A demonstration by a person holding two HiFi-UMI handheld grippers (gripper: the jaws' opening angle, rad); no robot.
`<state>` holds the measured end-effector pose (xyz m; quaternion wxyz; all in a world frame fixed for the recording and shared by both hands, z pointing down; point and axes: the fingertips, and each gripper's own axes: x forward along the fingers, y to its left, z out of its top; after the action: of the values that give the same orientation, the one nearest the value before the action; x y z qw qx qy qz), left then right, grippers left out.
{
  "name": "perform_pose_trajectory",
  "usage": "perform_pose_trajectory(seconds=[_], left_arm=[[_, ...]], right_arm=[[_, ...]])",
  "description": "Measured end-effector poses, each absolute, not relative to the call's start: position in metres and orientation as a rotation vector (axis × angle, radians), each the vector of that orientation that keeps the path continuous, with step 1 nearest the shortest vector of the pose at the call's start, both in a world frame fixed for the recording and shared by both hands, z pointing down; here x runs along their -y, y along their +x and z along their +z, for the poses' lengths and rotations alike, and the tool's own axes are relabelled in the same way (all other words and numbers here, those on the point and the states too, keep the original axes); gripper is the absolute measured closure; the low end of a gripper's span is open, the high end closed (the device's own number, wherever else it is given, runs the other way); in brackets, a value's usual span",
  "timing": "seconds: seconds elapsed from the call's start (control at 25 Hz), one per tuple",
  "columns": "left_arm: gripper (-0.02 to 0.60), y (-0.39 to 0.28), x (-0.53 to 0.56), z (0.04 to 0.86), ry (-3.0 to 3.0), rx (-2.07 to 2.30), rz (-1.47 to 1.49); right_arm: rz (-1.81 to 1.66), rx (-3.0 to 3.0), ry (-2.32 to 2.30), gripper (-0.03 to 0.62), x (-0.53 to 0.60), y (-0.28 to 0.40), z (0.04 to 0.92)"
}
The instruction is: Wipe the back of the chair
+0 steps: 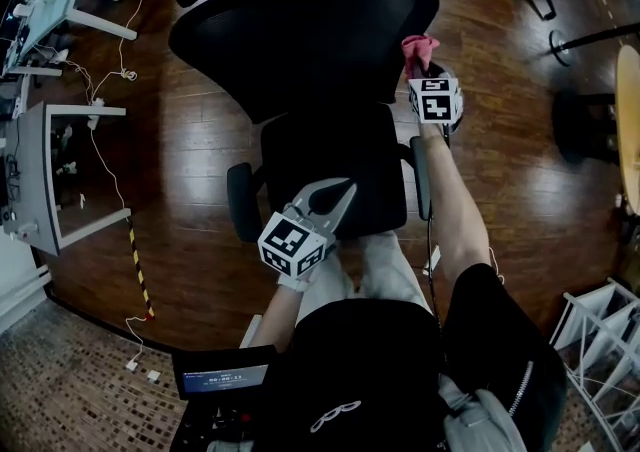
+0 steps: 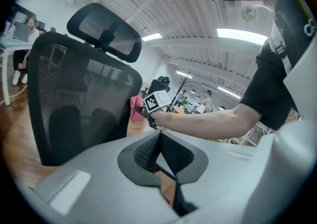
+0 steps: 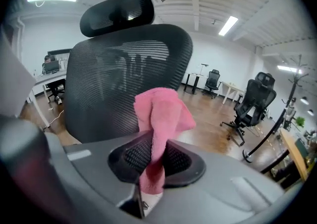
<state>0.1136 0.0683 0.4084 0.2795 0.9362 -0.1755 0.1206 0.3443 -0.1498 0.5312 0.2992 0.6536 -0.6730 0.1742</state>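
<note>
- At the lower centre of the head view, the left gripper (image 1: 335, 196) hangs over the seat (image 1: 345, 150), jaws pressed together on nothing.
- Higher, right of centre, the right gripper (image 1: 420, 70) clenches a pink cloth (image 1: 418, 46) beside the chair back (image 1: 300, 35) (contact unclear).
- Likely step: the approach. Next, press the cloth onto the mesh and sweep.
- No legible writing.

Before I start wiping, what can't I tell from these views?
- Whether the pink cloth touches the chair back: right gripper view overlaps them, head view is too small.
- Chair base: hidden under the seat in head view.
- Dirt on the chair back: too fine in any view.
</note>
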Motion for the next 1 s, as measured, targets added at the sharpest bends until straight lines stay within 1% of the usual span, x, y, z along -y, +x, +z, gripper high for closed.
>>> perform_pose_trajectory(seconds=[0.64, 1.0], left_arm=[[0.591, 0.014, -0.055, 0.415, 2.463, 0.596, 0.259], [0.591, -0.044, -0.051, 0.425, 2.437, 0.656, 0.242]], right_arm=[[0.375, 1.947, 1.513, 0.553, 0.189, 0.153, 0.545], [0.299, 2.070, 1.349, 0.553, 0.199, 0.034, 0.554]])
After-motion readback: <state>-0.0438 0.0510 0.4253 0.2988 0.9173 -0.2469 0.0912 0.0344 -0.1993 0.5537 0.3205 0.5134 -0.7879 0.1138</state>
